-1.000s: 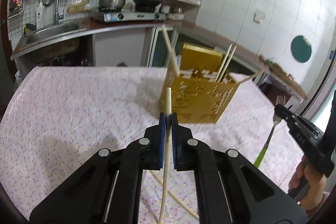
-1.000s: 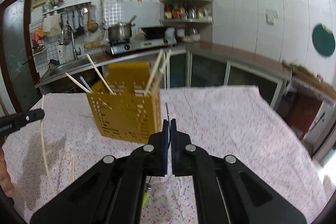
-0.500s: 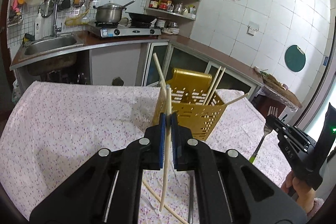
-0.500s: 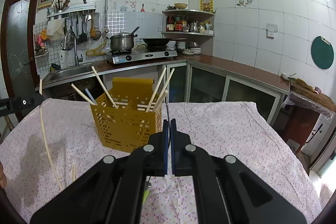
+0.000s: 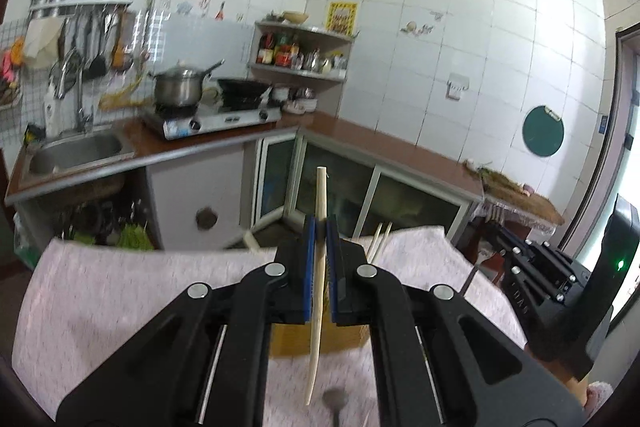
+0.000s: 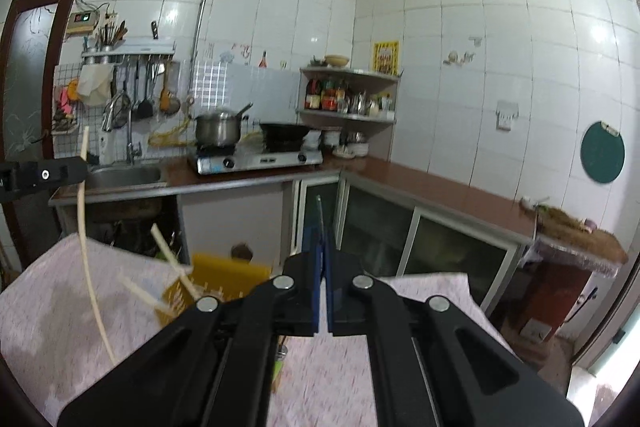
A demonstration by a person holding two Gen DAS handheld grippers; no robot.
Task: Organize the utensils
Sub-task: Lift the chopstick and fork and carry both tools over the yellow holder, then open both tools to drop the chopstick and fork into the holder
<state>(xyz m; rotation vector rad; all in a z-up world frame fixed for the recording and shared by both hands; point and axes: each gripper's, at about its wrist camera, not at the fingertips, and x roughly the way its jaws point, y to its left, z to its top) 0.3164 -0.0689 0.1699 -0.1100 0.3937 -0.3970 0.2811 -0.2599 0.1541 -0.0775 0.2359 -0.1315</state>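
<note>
My left gripper [image 5: 320, 227] is shut on a pale wooden chopstick [image 5: 316, 327] that stands nearly upright between the blue pads, high over the table. In the right wrist view it shows at the left edge [image 6: 78, 169] with the chopstick [image 6: 86, 259] hanging from it. My right gripper [image 6: 322, 247] is shut on a fork [image 6: 319, 211], seen edge-on above the pads, with its green handle [image 6: 278, 367] below. The yellow slotted utensil basket [image 6: 224, 279] stands on the table below both grippers, with chopsticks [image 6: 168, 251] leaning out of it. In the left wrist view it is mostly hidden.
The table wears a pink floral cloth [image 5: 120, 307]. A spoon [image 5: 335, 398] lies on it under the left gripper. Behind are a counter with a sink [image 5: 76, 153], a stove with a pot [image 5: 180, 91], a corner shelf [image 6: 348, 99] and glass cabinet doors [image 6: 380, 235].
Both grippers have risen well above the table with the chopstick and the fork still held. The basket has dropped low in both views and is now partly behind the fingers.
</note>
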